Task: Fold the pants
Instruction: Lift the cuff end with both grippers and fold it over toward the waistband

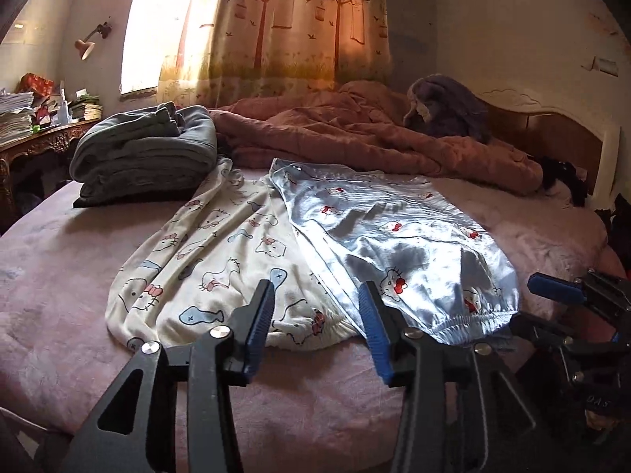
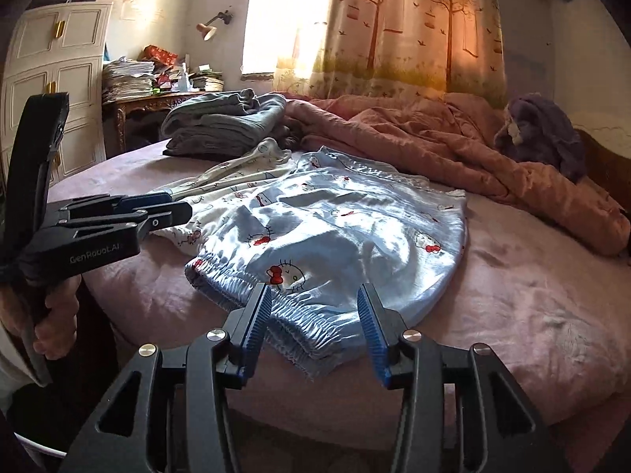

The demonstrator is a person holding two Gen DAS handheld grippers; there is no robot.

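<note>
Light blue satin pants (image 1: 398, 244) with a cat print lie spread on the pink bed (image 1: 59, 276), waistband toward me; they also show in the right wrist view (image 2: 347, 236). White cat-print pants (image 1: 221, 260) lie beside them on the left, partly under them, also seen in the right wrist view (image 2: 221, 193). My left gripper (image 1: 319, 295) is open and empty, hovering over the near edges where the two pants meet; from the right wrist view it (image 2: 173, 205) appears at the left. My right gripper (image 2: 313, 299) is open, its jaws on either side of the blue waistband (image 2: 299, 327), not gripping it.
A stack of folded grey clothes (image 1: 146, 153) sits at the far left of the bed. A rumpled pink quilt (image 1: 374, 142) and a purple plush toy (image 1: 449, 106) lie along the back. A cluttered wooden desk (image 1: 35, 138) stands left; a white cabinet (image 2: 51, 98) shows further left.
</note>
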